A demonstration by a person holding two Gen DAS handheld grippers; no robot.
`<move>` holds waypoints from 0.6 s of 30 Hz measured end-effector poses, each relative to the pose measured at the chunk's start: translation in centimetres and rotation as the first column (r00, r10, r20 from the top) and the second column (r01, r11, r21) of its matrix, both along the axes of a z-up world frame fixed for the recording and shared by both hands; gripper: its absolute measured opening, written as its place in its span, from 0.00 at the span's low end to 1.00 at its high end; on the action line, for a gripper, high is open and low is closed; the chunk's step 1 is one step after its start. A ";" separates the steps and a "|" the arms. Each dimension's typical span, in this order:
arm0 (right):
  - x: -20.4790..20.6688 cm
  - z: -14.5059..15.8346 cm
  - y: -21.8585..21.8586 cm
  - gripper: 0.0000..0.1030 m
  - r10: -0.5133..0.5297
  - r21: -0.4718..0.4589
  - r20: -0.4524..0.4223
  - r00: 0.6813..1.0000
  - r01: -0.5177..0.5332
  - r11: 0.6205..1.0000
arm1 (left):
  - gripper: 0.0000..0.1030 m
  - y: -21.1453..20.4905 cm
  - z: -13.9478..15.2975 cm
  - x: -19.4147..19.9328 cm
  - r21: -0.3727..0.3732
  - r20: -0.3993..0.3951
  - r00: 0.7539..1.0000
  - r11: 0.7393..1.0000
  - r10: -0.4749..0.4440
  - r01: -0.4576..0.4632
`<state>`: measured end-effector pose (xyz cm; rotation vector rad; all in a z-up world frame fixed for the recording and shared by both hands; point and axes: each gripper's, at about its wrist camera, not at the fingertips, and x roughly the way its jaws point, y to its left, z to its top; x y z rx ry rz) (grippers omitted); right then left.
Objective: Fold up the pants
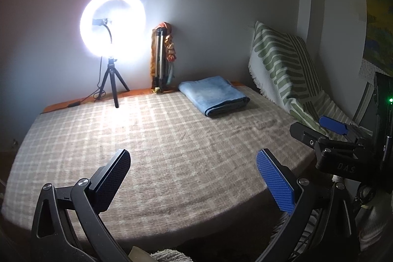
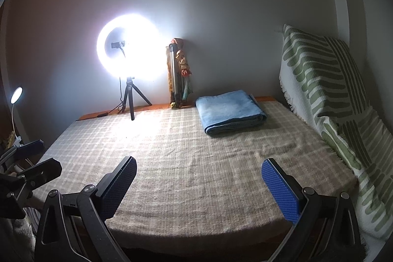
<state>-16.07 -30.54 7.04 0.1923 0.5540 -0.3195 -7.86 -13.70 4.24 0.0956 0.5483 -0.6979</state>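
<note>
Pants (image 1: 213, 95) folded, far ahead of both claws, on bed (image 1: 152, 139). Denim: soft, weighty. Pinch folded edge. Left claw (image 1: 194, 178), right claw (image 2: 199, 186) spread, empty.

pants (image 1: 213, 96) | light blue denim, folded into a flat rectangle | lying flat, far ahead of the left gripper (image 1: 194, 182), slightly right | untouched, well apart
</note>
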 end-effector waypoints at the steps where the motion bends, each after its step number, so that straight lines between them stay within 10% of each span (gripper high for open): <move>1: 0.0 0.0 0.0 1.00 0.000 -0.002 -0.001 1.000 0.000 1.000 | 0.99 -0.1 0.0 0.0 0.001 -0.001 1.000 1.000 -0.003 0.003; 18: 0.5 -0.4 -0.3 1.00 0.002 0.010 -0.003 1.000 -0.002 1.000 | 0.99 -1.3 -0.4 0.1 0.004 -0.008 1.000 1.000 -0.014 0.014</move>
